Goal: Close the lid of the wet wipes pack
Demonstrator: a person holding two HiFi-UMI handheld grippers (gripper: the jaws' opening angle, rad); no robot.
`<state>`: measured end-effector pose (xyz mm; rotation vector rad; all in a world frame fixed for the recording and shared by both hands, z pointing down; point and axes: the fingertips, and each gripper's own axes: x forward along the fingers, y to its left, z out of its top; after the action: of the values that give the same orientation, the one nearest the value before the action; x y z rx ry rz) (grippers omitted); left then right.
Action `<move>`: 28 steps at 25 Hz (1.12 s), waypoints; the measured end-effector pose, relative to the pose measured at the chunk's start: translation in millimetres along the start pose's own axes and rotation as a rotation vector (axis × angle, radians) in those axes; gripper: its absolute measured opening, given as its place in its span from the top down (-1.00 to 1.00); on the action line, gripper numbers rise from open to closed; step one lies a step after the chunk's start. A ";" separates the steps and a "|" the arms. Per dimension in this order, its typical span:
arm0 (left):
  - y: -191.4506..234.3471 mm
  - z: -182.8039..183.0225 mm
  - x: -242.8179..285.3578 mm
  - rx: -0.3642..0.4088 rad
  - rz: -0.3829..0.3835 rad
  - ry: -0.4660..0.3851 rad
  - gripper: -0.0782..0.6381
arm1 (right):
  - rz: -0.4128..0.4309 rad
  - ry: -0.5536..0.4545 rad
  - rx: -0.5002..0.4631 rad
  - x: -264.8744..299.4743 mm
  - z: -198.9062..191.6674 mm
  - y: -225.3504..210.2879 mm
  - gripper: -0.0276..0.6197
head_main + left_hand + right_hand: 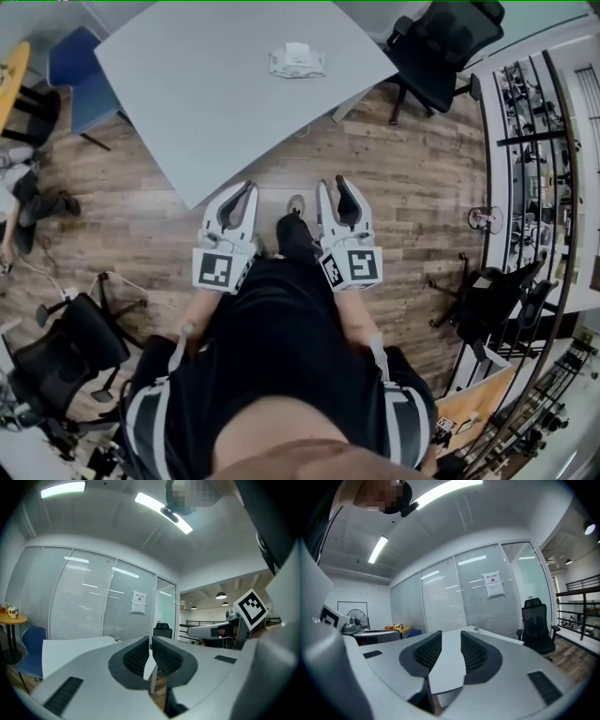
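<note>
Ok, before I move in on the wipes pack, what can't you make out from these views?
- Wet wipes pack, head view: too small to tell whether its lid is open or shut.
- The pack, both gripper views: at most a speck, too small to read.
- Most of the table, gripper views: hidden behind the bodies of the left tongs and right tongs.
</note>
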<state>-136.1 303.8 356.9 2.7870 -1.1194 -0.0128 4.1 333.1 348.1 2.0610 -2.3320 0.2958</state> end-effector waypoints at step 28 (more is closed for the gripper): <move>54.1 12.0 236.9 0.040 0.231 0.062 0.67 | 0.178 0.101 -0.010 192.7 12.5 -175.9 0.49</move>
<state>-2.6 100.5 362.4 2.6536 -1.4321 0.1200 153.5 122.1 385.1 1.7912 -2.4539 0.3811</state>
